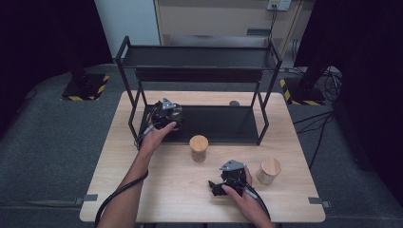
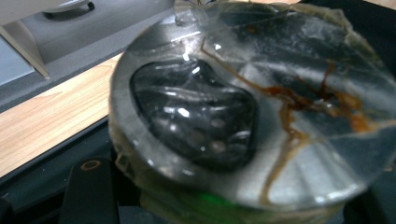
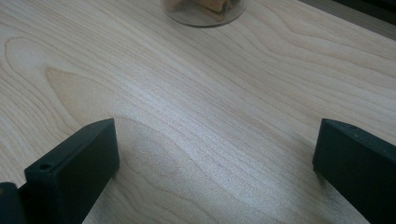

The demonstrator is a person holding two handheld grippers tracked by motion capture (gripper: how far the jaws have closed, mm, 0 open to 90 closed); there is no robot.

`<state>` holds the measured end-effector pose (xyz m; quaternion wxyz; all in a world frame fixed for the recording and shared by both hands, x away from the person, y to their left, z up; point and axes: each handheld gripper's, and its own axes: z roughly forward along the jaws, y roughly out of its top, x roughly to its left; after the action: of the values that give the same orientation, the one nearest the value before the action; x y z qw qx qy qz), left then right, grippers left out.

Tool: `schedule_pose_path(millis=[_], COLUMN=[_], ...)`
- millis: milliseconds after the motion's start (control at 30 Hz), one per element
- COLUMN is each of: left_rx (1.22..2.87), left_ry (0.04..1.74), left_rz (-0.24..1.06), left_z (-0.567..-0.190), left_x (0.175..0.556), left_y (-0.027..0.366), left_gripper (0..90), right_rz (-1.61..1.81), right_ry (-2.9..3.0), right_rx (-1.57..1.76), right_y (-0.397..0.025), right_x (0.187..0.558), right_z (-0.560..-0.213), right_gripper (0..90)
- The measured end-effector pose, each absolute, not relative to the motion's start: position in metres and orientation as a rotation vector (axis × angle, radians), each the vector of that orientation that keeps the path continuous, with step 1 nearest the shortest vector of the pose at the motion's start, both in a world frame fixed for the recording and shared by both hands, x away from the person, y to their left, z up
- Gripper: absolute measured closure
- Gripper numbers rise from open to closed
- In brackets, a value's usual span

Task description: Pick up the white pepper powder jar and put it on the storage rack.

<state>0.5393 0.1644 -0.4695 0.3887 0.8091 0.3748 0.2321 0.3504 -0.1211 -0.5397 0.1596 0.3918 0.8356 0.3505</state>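
My left gripper (image 1: 170, 117) is at the left end of the black rack's lower shelf (image 1: 223, 124), shut on a clear glass jar (image 1: 176, 114). Up close in the left gripper view, the jar (image 2: 261, 107) shows a round glass face with brown streaks and a dark lump behind it; one black finger (image 2: 88, 193) stands at its lower left. My right gripper (image 1: 215, 187) rests low over the table near the front edge, open, with bare wood between its jaws (image 3: 215, 158).
Two jars with wooden lids stand on the table: one (image 1: 198, 147) just before the rack, one (image 1: 269, 170) right of my right hand. A glass base (image 3: 203, 9) lies ahead of the right jaws. A small round object (image 1: 234, 103) sits at the shelf's back.
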Motion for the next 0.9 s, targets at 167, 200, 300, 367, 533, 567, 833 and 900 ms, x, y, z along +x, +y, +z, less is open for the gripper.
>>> schedule_pose_path(millis=[167, 200, 300, 367, 533, 567, 833, 900], left_rx=[2.050, 2.051, 2.053, 2.048, 2.049, 2.046, 2.053, 2.049], left_ry=[0.960, 0.960, 0.959, 0.966, 0.961, 0.961, 0.970, 0.973], left_rz=[0.582, 0.583, 0.582, 0.573, 0.574, 0.573, 0.568, 0.568], left_z=[-0.470, -0.471, -0.472, -0.474, -0.476, -0.476, -0.481, -0.481], left_x=[0.544, 0.544, 0.547, 0.549, 0.551, 0.552, 0.555, 0.555], left_y=[0.161, 0.160, 0.159, 0.158, 0.153, 0.153, 0.151, 0.151], left_gripper=[29.8, 29.9, 29.8, 29.8, 29.8, 29.8, 29.8, 29.8], right_rz=[1.002, 1.002, 1.002, 1.002, 1.002, 1.002, 1.002, 1.002], right_ry=[2.388, 2.388, 2.388, 2.388, 2.389, 2.388, 2.388, 2.388], right_rx=[1.121, 1.120, 1.120, 1.120, 1.122, 1.121, 1.121, 1.121], right_y=[-0.121, -0.121, -0.121, -0.121, -0.121, -0.121, -0.121, -0.121], right_x=[0.350, 0.350, 0.350, 0.350, 0.350, 0.350, 0.350, 0.350], right_z=[-0.540, -0.540, -0.540, -0.540, -0.540, -0.540, -0.540, -0.540], right_gripper=[0.3, 0.3, 0.3, 0.3, 0.3, 0.3, 0.4, 0.4])
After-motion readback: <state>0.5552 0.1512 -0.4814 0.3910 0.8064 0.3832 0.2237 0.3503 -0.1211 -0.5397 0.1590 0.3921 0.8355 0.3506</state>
